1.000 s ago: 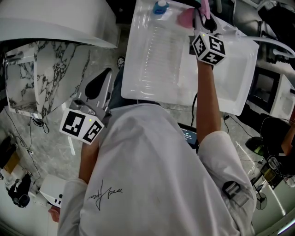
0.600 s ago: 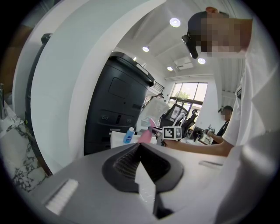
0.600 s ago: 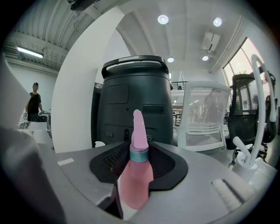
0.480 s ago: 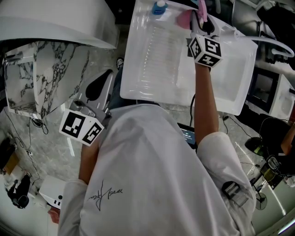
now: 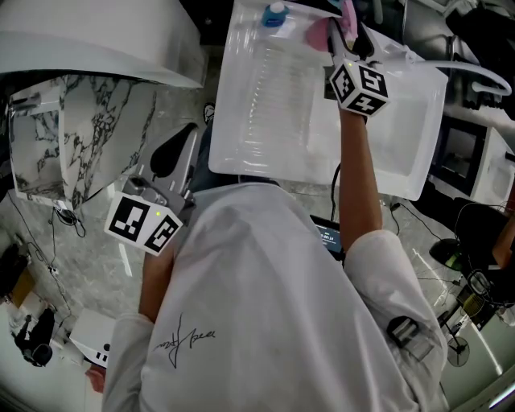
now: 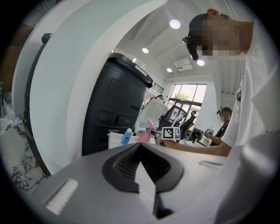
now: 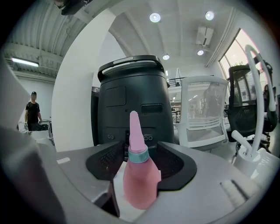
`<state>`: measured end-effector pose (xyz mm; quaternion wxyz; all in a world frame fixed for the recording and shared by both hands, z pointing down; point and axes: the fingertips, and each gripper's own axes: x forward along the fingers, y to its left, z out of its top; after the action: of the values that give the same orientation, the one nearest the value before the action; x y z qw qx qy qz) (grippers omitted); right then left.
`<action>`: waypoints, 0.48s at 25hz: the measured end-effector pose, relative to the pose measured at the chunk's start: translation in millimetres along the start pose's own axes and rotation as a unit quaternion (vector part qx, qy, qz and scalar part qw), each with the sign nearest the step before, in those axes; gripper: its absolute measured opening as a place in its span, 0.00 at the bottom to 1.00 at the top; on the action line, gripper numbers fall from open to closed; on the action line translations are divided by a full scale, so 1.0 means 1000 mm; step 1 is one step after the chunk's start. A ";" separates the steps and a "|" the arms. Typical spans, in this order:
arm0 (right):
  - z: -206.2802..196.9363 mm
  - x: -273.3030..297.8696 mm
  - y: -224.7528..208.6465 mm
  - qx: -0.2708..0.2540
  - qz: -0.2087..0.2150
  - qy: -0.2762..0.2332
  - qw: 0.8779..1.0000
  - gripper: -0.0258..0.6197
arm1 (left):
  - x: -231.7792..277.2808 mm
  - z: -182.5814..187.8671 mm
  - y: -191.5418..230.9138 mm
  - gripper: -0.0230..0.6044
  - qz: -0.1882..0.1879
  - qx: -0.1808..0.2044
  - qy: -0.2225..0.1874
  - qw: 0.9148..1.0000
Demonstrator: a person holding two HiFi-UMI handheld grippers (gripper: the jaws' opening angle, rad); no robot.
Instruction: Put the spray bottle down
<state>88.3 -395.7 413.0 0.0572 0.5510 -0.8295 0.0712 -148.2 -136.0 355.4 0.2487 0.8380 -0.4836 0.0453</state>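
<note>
Opening just now, the right gripper's [image 5: 344, 40] jaws stand apart around the pink spray bottle [image 7: 140, 175], upright between them on the white table [image 5: 402, 153]; the put-down looks all but done. Off the table, the left gripper [image 6: 141, 148] has its fingers together, empty.

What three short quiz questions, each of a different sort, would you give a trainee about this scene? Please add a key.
1. Choose one: what stands between the jaws of the right gripper? A: a white cup. B: a pink bottle. C: nothing.
2. True or false: the pink bottle lies on its side.
3. In the head view, on which side of the pink bottle is the blue-capped bottle?
Key:
1. B. The jaws have just been opening, with the bottle between them.
2. False. It stands upright.
3. To its left.
</note>
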 end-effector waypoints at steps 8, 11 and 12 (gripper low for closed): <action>0.004 -0.007 0.002 0.009 0.010 -0.003 1.000 0.35 | 0.000 0.000 -0.003 0.04 -0.001 0.001 -0.003 1.000; 0.004 -0.010 0.003 0.008 0.014 0.000 1.000 0.35 | 0.000 -0.002 -0.004 0.04 -0.003 0.001 -0.002 1.000; 0.004 -0.011 0.003 0.007 0.014 0.000 1.000 0.35 | 0.000 -0.002 -0.005 0.04 -0.003 0.001 -0.002 1.000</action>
<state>89.6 -385.2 407.0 0.0525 0.5397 -0.8366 0.0781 -143.5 -132.9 355.6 0.2467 0.8399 -0.4814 0.0435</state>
